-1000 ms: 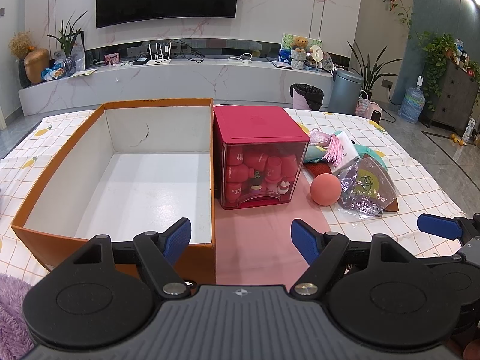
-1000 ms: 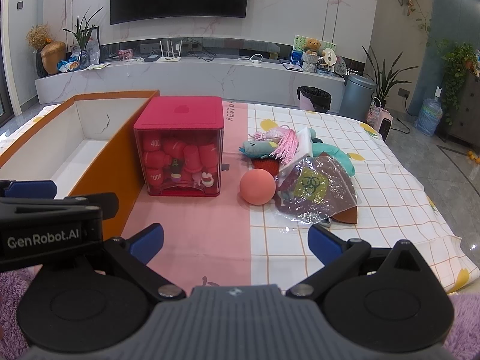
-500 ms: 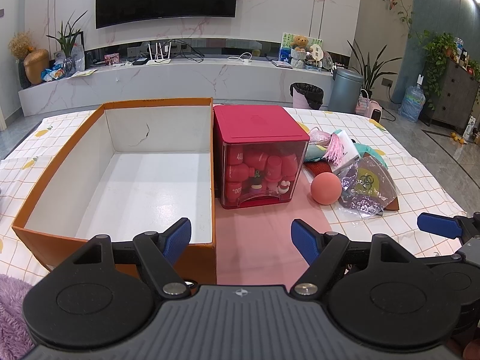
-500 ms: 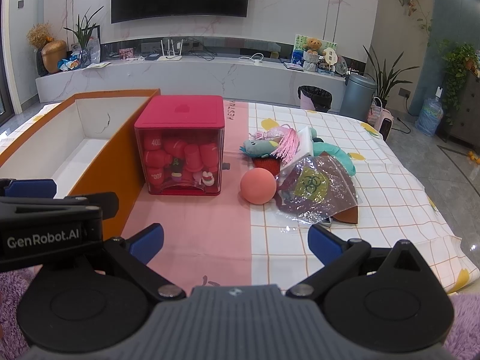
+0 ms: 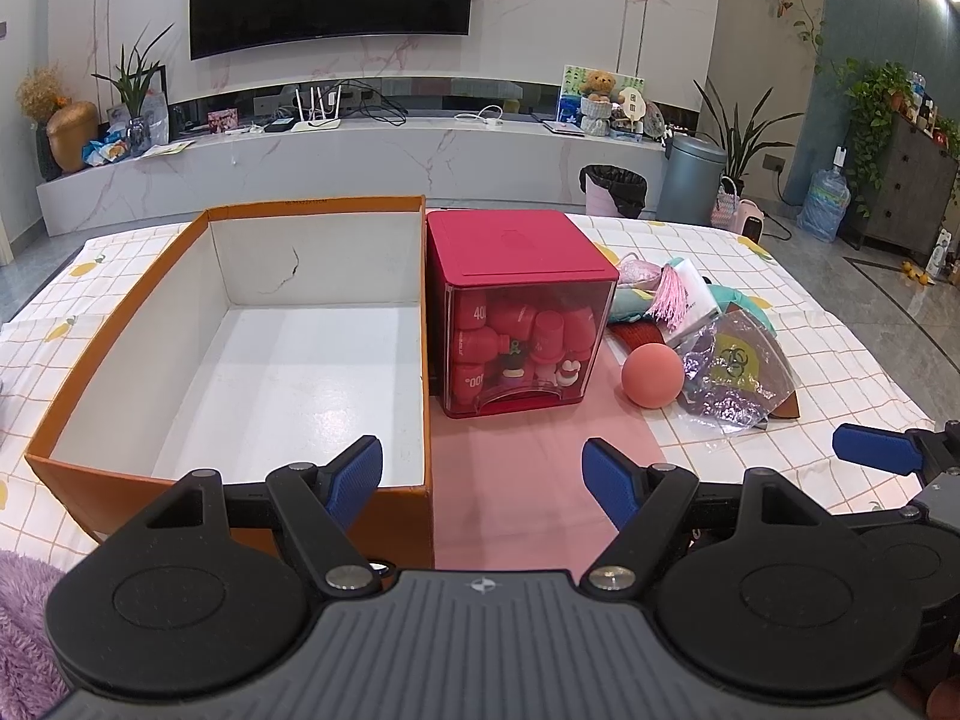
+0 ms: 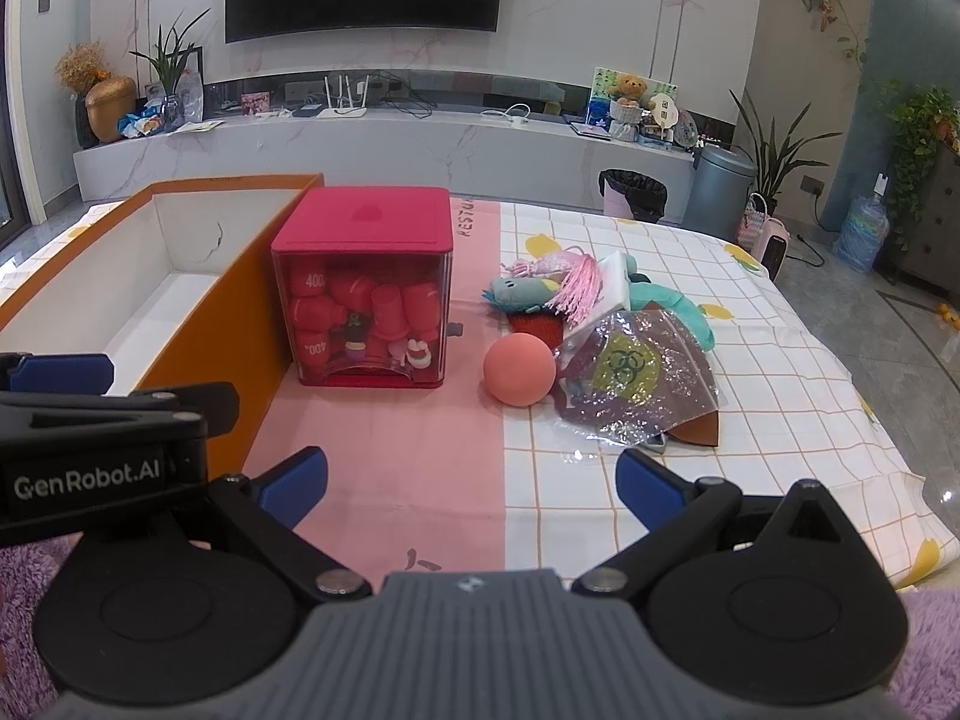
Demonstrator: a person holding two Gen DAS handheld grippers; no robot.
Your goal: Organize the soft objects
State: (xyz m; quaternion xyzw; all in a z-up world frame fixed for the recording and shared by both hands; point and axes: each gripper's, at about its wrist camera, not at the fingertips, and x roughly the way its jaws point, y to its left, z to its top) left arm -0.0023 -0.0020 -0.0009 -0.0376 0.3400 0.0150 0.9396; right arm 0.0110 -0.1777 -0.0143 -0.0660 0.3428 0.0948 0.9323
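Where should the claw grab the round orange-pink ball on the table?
Probably across the middle of the round orange-pink ball, coming from the near side or above. It is round and smooth, its left side is free, but the crinkly clear plastic bag sits against its right.

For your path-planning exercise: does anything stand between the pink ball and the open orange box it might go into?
Yes. The red-lidded clear container stands on the cloth directly between the pink ball and the orange box, close against the box's right wall. Both tongs are open and hold nothing.
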